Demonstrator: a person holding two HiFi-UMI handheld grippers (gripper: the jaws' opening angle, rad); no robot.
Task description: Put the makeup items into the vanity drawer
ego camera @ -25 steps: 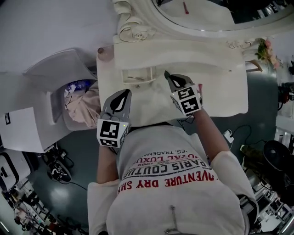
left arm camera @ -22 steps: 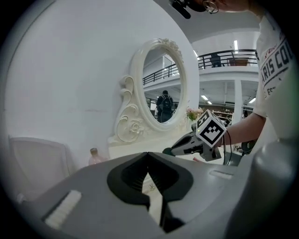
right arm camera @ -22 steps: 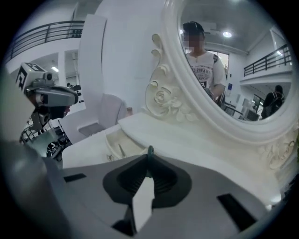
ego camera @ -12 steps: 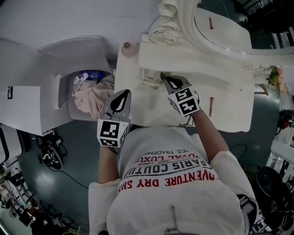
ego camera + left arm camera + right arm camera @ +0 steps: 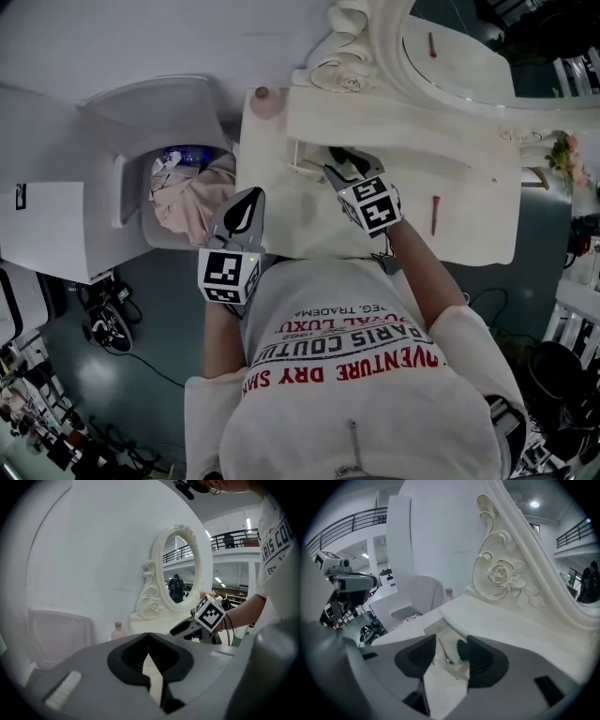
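Hovering over the open vanity drawer (image 5: 302,167), my right gripper (image 5: 339,161) tilts down into it. Its fingers have just been opening and now stand wide, with nothing pinched between them. Looking along them, I see a dark rounded item (image 5: 462,650) lying inside the drawer, close against my right-hand finger; I cannot tell whether it touches. A thin pale stick (image 5: 442,654) lies just beside it on the drawer floor, in the gap between my fingers but clear of both pads.

My left gripper (image 5: 251,193) hangs left of the drawer and nearer to me, over the front-left edge of the vanity top (image 5: 469,220). Its fingers are drawn together at the tips, leaving only a narrow slit lower down, and they hold nothing.

Right of the drawer, past my right wrist, a slim red stick (image 5: 435,214) lies on the vanity top, well apart from the drawer. A small pink bottle (image 5: 262,94) stands upright behind the drawer, to its left, at the back corner. The oval mirror (image 5: 450,52) rises behind the drawer, to the right. Further left of the drawer, off the vanity, a white bin (image 5: 127,187) holds crumpled pinkish fabric.
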